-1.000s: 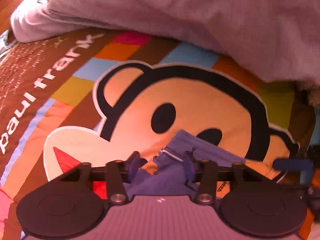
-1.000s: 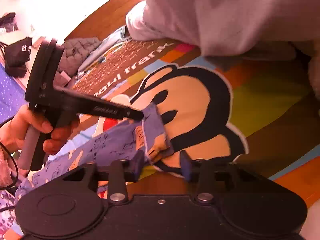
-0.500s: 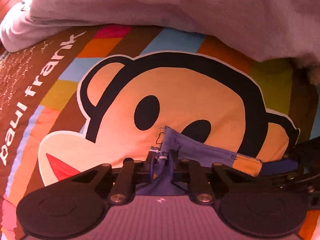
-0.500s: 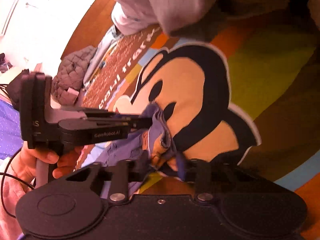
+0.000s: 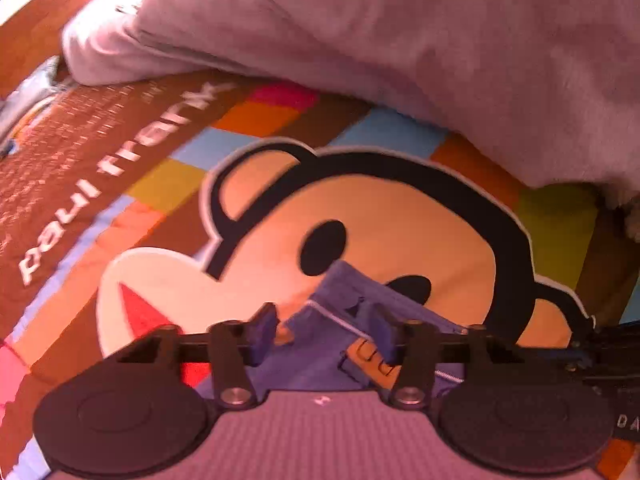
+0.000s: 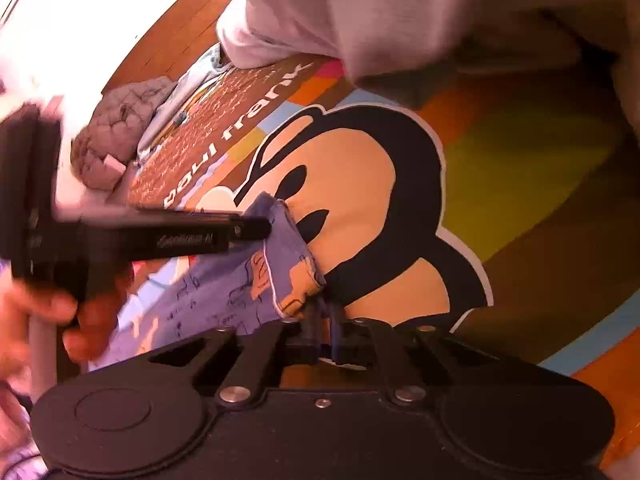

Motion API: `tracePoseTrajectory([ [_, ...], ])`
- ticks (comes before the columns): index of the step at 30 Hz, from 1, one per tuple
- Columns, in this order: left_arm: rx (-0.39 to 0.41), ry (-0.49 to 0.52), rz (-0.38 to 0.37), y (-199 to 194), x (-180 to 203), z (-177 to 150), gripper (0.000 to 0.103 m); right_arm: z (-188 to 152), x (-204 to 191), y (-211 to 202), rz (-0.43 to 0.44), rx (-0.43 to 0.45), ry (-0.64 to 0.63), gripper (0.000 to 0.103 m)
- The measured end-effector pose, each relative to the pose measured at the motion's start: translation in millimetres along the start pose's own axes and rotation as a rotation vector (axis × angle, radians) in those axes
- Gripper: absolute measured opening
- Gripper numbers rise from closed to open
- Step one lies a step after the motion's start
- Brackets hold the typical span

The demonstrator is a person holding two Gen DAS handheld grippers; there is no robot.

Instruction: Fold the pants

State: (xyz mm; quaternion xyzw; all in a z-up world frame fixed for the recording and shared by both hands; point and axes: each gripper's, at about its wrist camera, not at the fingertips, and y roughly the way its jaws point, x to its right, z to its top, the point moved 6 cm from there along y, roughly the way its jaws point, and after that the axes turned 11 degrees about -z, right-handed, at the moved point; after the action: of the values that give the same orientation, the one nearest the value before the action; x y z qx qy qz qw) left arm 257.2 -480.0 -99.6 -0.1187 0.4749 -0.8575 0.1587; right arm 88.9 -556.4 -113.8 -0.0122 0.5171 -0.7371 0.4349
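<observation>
The blue-purple printed pants [image 5: 344, 292] lie on the monkey-face blanket [image 5: 400, 220], with a white-stitched edge folded up. My left gripper [image 5: 322, 334] sits over that folded edge. Its jaws are opening and the cloth lies loose between the blue pads, which stand apart from it. In the right wrist view the pants [image 6: 224, 292] run left towards a hand [image 6: 60, 312] that holds the left gripper [image 6: 256, 232] at the upper corner. My right gripper [image 6: 326, 320] is closing, and its fingers pinch the pants' lower corner.
A bulky pale quilt [image 5: 400, 40] is heaped across the far side of the blanket. A grey quilted garment [image 6: 116, 132] and light-blue clothes lie at the blanket's left edge. Wooden floor [image 6: 180, 32] shows beyond them.
The left jaws closed on the pants' edge half a second ago and now stand apart again. The right jaws have narrowed from wide apart onto the pants' corner.
</observation>
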Motion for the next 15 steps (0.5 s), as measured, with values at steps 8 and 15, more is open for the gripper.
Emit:
tracePoseTrajectory([
  [8,0.075,-0.232,0.024,-74.3,-47.0,-82.8,0.065,-3.4,-40.6,-20.9,-0.09,0.187,-0.238,0.052],
  [15,0.068,-0.572,0.001,-104.1,-79.5,-201.0,0.056,-19.7,-96.2,19.1,-0.009,0.004,-0.411,0.074],
])
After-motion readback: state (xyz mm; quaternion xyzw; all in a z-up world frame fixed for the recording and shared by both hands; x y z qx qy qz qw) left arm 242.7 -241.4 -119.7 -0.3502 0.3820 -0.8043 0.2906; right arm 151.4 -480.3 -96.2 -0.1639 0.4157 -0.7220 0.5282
